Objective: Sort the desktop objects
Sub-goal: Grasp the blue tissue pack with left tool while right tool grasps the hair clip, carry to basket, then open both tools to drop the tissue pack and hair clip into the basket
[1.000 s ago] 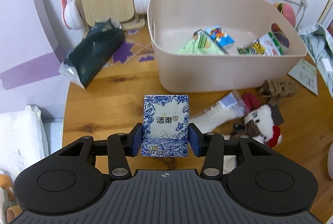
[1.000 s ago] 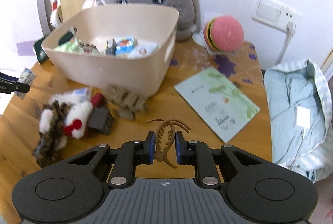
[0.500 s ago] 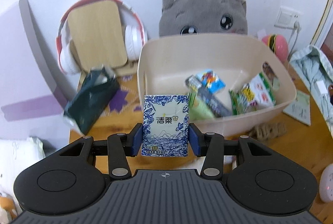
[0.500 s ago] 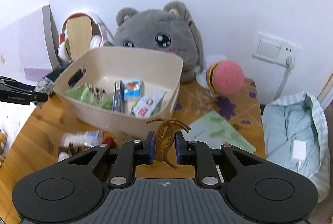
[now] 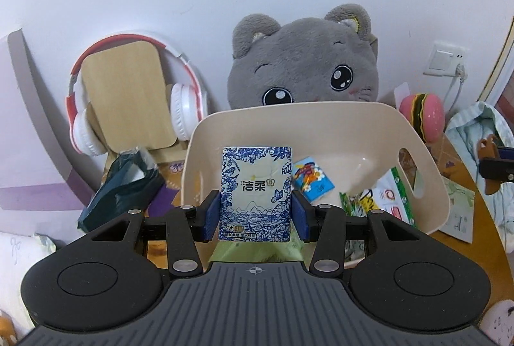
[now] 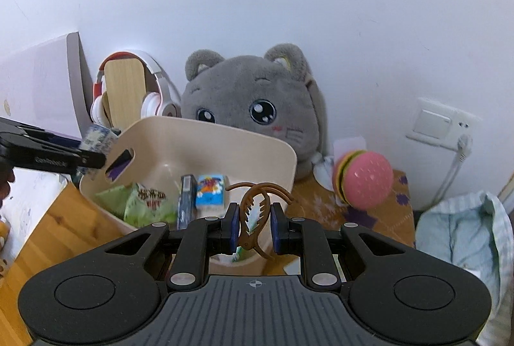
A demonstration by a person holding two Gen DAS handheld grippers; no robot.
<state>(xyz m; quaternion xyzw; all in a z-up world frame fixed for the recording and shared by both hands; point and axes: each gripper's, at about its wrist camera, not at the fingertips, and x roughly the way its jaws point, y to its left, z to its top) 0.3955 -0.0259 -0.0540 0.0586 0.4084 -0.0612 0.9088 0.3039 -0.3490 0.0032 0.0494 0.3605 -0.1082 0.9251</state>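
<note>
In the left wrist view, the left gripper (image 5: 256, 214) clamps a blue-patterned tissue pack (image 5: 256, 193) upright, the beige bin (image 5: 430, 182) just ahead and below it already holding several snack packets, so sorting looks well advanced; open room lies above the rim. In the right wrist view, the right gripper (image 6: 255, 225) pinches a brown hair claw (image 6: 253, 211) over the bin's near wall, clear of the plush cat (image 6: 253, 108) beyond.

Tissue pack (image 5: 256, 193): front panel bears the brand characters "洁柔" in dark print, with "6片" at the lower left corner. A smaller line along its bottom edge is possibly product wording, too fine to read.
</note>
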